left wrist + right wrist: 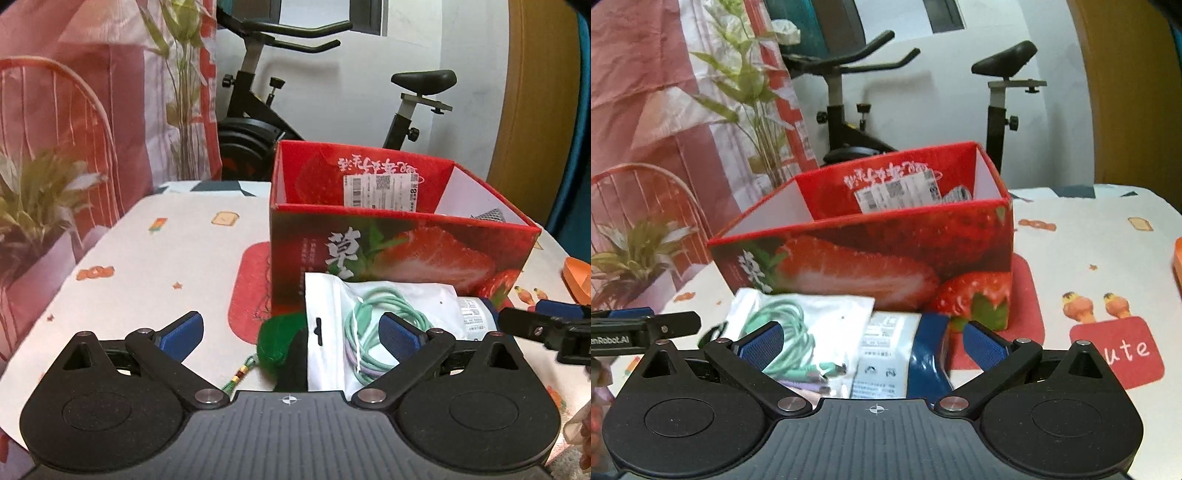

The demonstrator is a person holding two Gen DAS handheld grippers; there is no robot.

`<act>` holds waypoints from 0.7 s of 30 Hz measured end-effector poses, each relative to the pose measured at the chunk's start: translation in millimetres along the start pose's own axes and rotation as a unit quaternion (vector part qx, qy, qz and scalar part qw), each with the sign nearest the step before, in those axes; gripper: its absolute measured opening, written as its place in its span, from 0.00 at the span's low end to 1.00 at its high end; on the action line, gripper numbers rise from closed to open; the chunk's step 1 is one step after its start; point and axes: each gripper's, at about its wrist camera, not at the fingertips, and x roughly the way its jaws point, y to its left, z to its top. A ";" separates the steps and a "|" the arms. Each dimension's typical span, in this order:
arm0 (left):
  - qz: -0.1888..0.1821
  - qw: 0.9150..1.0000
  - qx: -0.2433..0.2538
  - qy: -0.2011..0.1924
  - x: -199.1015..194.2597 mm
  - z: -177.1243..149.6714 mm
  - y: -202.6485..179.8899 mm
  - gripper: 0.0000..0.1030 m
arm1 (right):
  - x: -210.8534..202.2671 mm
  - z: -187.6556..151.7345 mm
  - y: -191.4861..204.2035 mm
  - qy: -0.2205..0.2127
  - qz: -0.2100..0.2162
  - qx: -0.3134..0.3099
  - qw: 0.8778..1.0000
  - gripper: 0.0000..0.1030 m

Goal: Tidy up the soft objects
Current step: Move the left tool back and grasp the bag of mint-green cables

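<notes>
**Both jaws spread over the pile in front of the strawberry box**

Best to take one soft piece at a time, pinching it well in from the edge so the slack does not slide out, then lifting clear of the box wall before carrying it over the rim and letting go inside. Worth keeping the two tools apart; already close to one another over the same small heap.

Starting at the left: left gripper (290,332) spread wide, nothing between the blue pads. Green pouch (280,339) lying on the surface (147,266) roughly midway between those jaws, a beaded tassel cord (240,376) trailing off toward the left finger. Something black just beside the pouch, partly under the bag; cannot tell what. White zip bag (328,295) holding a coiled mint cable (384,314) next, overlapping the pouch, its right part lying behind the right pad of the left tool.

Further right, a white-and-blue packet (897,350) touching the bag, its far edge close against the red strawberry box (886,258). Right gripper (873,345) also wide and empty, the cable end of the bag by its left pad, the packet sitting between the jaws and nearer the right pad.

Box open at the top, standing just behind the heap; a little already inside by the far wall, too hidden to name. Judged early in the task, with the heap not yet moved.
</notes>
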 end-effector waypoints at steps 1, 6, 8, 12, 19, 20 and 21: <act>-0.003 1.000 -0.003 0.002 1.2 -0.6 0.6 0.96 | 1.9 -1.3 0.6 0.004 -0.008 -0.005 1.000 1.00; -0.012 1.000 -0.015 0.011 6.8 -4.5 1.6 0.80 | 9.0 -5.9 -2.5 0.020 -0.005 -0.010 1.000 0.87; -0.011 1.000 -0.021 0.012 8.6 -5.8 2.9 0.74 | 11.5 -7.5 -0.6 0.023 0.001 -0.019 1.000 0.79; -0.023 0.999 -0.022 0.002 8.1 -4.8 2.8 0.60 | 16.1 -9.3 4.3 0.026 0.012 -0.031 0.999 0.59; -0.061 0.998 -0.008 0.016 18.3 -8.6 -6.2 0.51 | 23.3 -11.3 6.4 0.035 0.037 -0.034 0.998 0.51; -0.065 0.998 -0.006 0.022 21.1 -10.1 -8.0 0.51 | 24.7 -11.8 5.9 0.037 0.039 -0.033 0.998 0.51; -0.068 0.997 -0.007 0.027 23.9 -11.3 -8.7 0.51 | 26.1 -12.8 5.0 0.038 0.041 -0.031 0.998 0.51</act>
